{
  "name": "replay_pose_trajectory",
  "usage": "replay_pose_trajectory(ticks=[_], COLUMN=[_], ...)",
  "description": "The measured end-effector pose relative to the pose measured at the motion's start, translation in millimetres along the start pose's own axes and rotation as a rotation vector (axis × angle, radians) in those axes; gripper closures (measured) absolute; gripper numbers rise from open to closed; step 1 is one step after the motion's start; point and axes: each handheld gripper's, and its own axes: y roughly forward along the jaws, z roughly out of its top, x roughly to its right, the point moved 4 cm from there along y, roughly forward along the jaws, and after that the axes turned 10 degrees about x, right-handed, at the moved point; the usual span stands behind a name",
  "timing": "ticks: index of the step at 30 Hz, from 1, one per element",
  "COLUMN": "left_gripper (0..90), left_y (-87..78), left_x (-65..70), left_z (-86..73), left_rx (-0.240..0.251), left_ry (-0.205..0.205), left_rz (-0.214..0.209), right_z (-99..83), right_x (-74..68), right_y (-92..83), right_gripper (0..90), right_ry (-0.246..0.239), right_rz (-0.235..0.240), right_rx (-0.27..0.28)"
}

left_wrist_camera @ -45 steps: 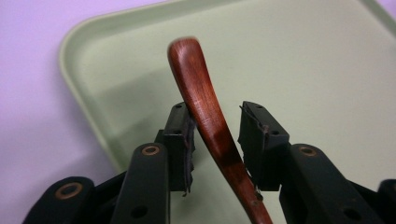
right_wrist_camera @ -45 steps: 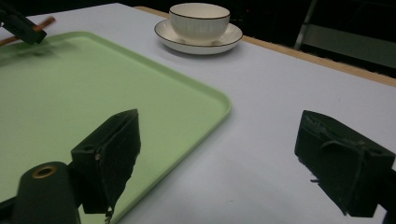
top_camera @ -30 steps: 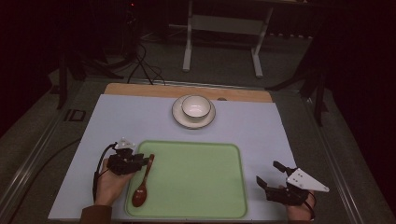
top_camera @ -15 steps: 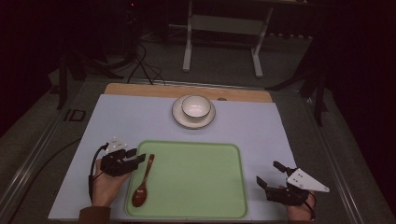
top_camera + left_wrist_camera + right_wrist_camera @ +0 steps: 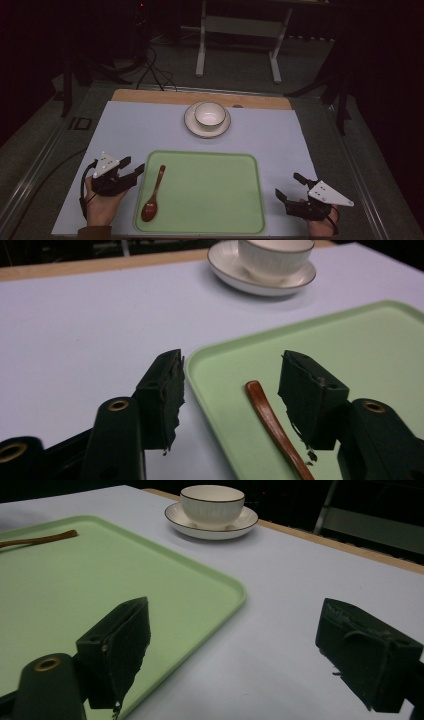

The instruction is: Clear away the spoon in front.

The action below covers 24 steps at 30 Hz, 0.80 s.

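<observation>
Backing off toward the table's left edge, the left gripper (image 5: 131, 172) now sits outside the green tray (image 5: 210, 220), jaws parted and empty, after hovering over the wooden spoon (image 5: 153, 195) a second ago. Left lying inside the tray's left side, the spoon runs near-to-far, bowl toward the person, just right of that gripper and closest to it. At the tray's far side the right gripper (image 5: 291, 187) rests wide open, unmoved. Beyond the tray, a cup (image 5: 209, 114) stands on its saucer (image 5: 192, 126).

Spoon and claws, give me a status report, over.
Both claws open: left claw, right claw. Wooden spoon flat in green tray, ungripped. Bowl on saucer, nothing blocking.
</observation>
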Motion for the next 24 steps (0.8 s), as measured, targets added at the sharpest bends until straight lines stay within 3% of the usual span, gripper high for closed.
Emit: replay_pose_trajectory(ticks=[12, 24], left_gripper=[36.5, 34.1], left_y=[-30.0, -57.1], left_x=[-6.3, -16.5], left_z=[-3.1, -11.0], left_rx=[0.074, 0.139], left_ry=[0.013, -0.009], left_rz=[0.090, 0.172], right_z=[0.2, 0.3], right_x=[0.3, 0.4], right_y=[-0.7, -0.2], right_gripper=[13.9, 13.9], right_ry=[0.002, 0.001], right_rz=[-0.003, -0.005], right_rx=[0.002, 0.003])
